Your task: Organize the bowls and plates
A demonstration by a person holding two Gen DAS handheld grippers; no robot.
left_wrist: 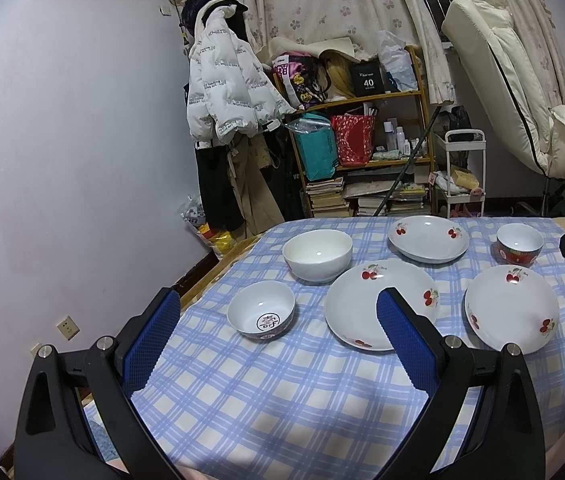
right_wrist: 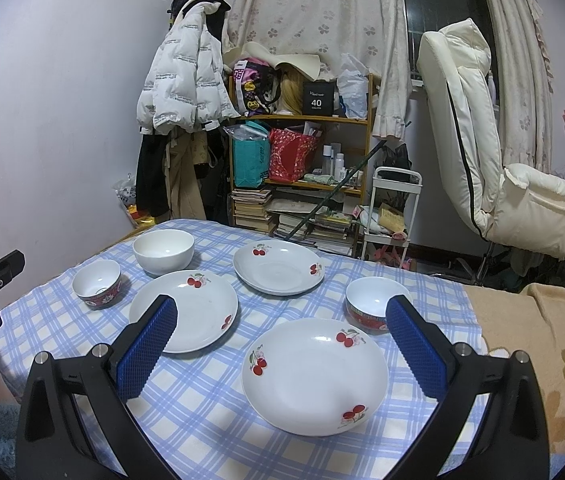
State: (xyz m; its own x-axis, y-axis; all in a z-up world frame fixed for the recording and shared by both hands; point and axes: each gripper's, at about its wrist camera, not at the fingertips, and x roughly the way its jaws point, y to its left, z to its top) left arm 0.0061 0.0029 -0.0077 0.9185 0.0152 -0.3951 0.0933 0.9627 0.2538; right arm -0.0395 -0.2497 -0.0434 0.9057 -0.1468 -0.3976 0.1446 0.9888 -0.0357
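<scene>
Three white cherry-print plates lie apart on the blue checked tablecloth: a near right plate (right_wrist: pixel 314 376) (left_wrist: pixel 511 309), a middle plate (right_wrist: pixel 184 311) (left_wrist: pixel 362 300) and a far plate (right_wrist: pixel 278 266) (left_wrist: pixel 428 238). A plain white bowl (left_wrist: pixel 317 254) (right_wrist: pixel 163 250) stands at the far left. A small red-rimmed bowl (left_wrist: pixel 261 309) (right_wrist: pixel 97 284) stands at the near left, another (right_wrist: pixel 376 304) (left_wrist: pixel 519 245) at the right. My left gripper (left_wrist: pixel 278 332) is open and empty above the small left bowl. My right gripper (right_wrist: pixel 282 336) is open and empty above the near right plate.
The tablecloth (left_wrist: pixel 266 392) covers the table, whose left edge runs near a lilac wall. A beige floral blanket (right_wrist: pixel 542 344) lies to the right. A cluttered wooden shelf (right_wrist: pixel 302 160), a hanging white jacket (left_wrist: pixel 226 92) and a cream recliner (right_wrist: pixel 494 168) stand behind.
</scene>
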